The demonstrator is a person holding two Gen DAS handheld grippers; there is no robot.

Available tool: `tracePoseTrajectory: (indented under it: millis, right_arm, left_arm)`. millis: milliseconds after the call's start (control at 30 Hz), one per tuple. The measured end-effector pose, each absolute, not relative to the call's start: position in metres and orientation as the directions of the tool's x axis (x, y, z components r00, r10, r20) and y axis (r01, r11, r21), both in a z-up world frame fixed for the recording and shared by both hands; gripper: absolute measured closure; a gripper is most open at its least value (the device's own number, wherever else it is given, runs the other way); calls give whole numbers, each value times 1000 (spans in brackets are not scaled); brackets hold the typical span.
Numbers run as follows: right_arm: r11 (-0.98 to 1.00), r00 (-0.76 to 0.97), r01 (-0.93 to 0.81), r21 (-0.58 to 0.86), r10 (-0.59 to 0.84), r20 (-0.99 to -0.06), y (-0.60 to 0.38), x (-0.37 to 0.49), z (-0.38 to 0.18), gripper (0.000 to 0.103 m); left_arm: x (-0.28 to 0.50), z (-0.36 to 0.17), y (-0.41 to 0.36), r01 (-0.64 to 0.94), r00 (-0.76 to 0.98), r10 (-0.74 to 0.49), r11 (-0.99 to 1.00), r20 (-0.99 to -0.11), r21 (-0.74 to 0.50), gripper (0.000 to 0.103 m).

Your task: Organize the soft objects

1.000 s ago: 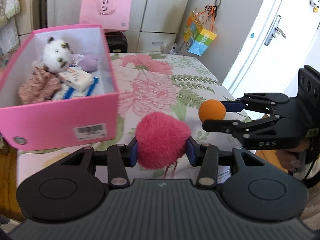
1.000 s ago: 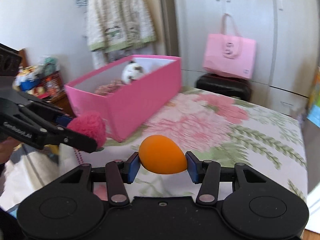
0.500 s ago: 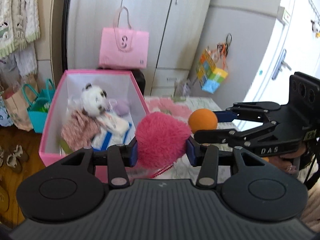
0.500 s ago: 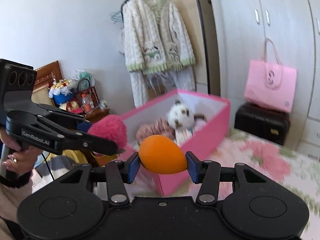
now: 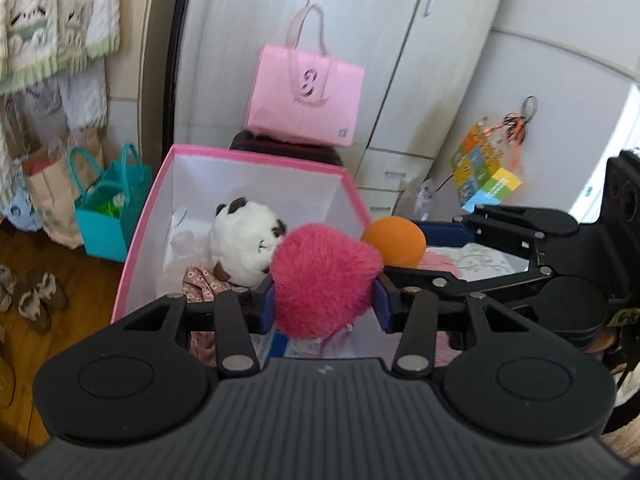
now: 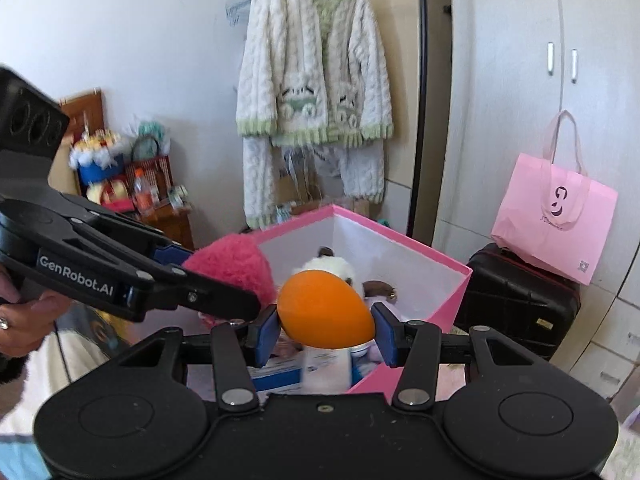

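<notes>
From the left wrist view, a pink paper bag (image 5: pixel 306 96) sits on a dark case behind the open pink box (image 5: pixel 256 162), which holds a white plush animal (image 5: pixel 244 240) and a floral cloth (image 5: pixel 200 286); the left gripper (image 5: pixel 324 306) hangs over the box, clamped on a fuzzy pink heart (image 5: pixel 324 280) that hides part of the contents, with the right gripper (image 5: pixel 394 254) reaching in from the right, pinching an orange foam ball (image 5: pixel 394 240) just beside the heart. From the right wrist view, a cream knitted cardigan (image 6: pixel 316 80) hangs on the wall beyond the box (image 6: pixel 404 240), and the right gripper (image 6: pixel 326 326) grips the ball (image 6: pixel 326 312) above the box's near end, covering the plush animal (image 6: pixel 340 268), while the left gripper (image 6: pixel 228 280) juts in from the left with the heart (image 6: pixel 236 260), a hand (image 6: pixel 24 320) on its handle.
</notes>
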State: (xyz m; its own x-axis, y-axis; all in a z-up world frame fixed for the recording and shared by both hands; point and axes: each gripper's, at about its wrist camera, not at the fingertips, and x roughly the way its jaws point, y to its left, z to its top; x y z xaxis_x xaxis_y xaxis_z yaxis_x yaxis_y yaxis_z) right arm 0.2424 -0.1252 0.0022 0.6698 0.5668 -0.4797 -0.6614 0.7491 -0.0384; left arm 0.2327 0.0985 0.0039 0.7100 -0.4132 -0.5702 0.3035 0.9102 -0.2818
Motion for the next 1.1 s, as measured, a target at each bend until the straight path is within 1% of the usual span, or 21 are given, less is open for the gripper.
tracePoseTrajectory:
  millis: [167,333,433,500,533,567,667,800,867,1033,1100]
  right_arm:
    - [727,666,-672,-137,513,-542,-105,276,-10,48]
    - [691,642,-697,-192,481,-597,-95,295,-19,48]
    - [683,646,-697,-218,467,-604,-90,301,-22,41]
    - [688,659,-689,-228,465,-590,-90,302,-23,31]
    - [695,670,-681,-229,465,-579,-91,301,-22,30]
    - [708,680,-670,-225,463,-569,-93,299,-22,30]
    - [746,699,-641,-180,471,-538,-103,291,-18,30]
    - [770,694,-633,-78,520,-498,-124,272,-7,29]
    - [774,693,-632,-46,538,-480,-133,260,-4,29]
    - [790,713,-612,-25,538,-449,-147,229,2,27]
    - [795,713,-606,-16,535,-453,-151,220,3,27]
  left_arm:
    - [260,-15,98,255,685,-382,923,-620,-288,56]
    - [267,-22,97,237,682,-331,944,-652,-231,52]
    - [270,-24,98,225,685,-308,951,-660,-210,45]
    - [270,-25,99,206,697,-286,958,-657,-198,39]
    - [269,-24,101,201,703,-279,960,-654,-194,36]
    - [268,-23,102,198,708,-275,961,-650,-191,32]
    - [259,-18,105,198,730,-265,964,-630,-176,27]
    - [246,-12,103,204,747,-248,968,-617,-143,20]
    - [240,-8,102,201,754,-240,971,-612,-132,14]
    - [221,2,95,186,769,-196,979,-608,-80,7]
    - [212,7,92,186,773,-185,981,-607,-62,6]
